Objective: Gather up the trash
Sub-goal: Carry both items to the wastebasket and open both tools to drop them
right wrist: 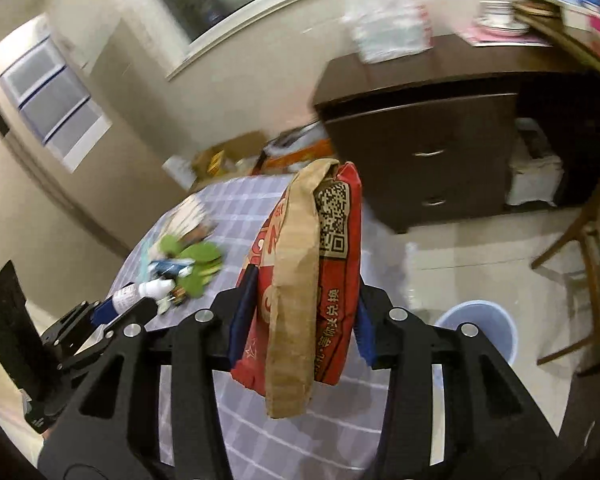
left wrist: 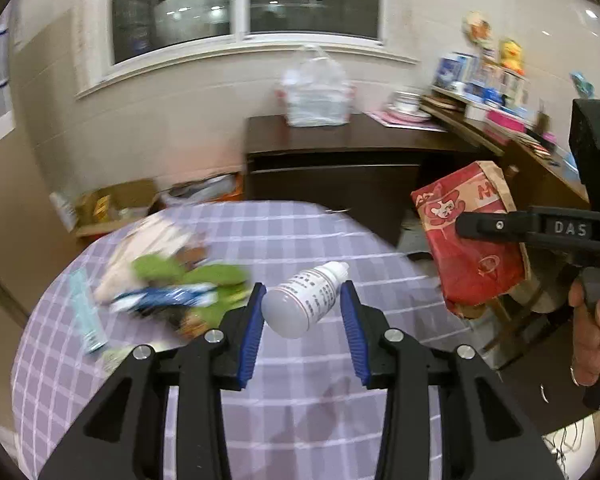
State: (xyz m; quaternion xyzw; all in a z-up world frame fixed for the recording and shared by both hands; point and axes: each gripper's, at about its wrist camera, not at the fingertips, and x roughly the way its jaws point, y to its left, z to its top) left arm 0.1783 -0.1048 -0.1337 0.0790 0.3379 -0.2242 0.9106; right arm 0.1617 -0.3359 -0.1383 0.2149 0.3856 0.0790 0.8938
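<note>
My left gripper [left wrist: 303, 308] is shut on a small white plastic bottle [left wrist: 304, 300] with printed text, held above the checked tablecloth [left wrist: 300, 400]. My right gripper [right wrist: 300, 316] is shut on a red and brown paper bag [right wrist: 304, 280] with a QR code, held upright over the table's right edge. The bag also shows in the left wrist view [left wrist: 470, 240], and the bottle in the right wrist view [right wrist: 144, 290]. A blurred pile of green, blue and white wrappers [left wrist: 172, 280] lies on the table at the left.
A pale blue bin [right wrist: 480, 332] stands on the floor to the right of the table. A dark wooden drawer cabinet [right wrist: 420, 152] with a plastic bag [left wrist: 316, 92] on top is beyond. A wooden chair [right wrist: 572, 280] stands at the right. Cardboard boxes [left wrist: 112, 200] sit by the wall.
</note>
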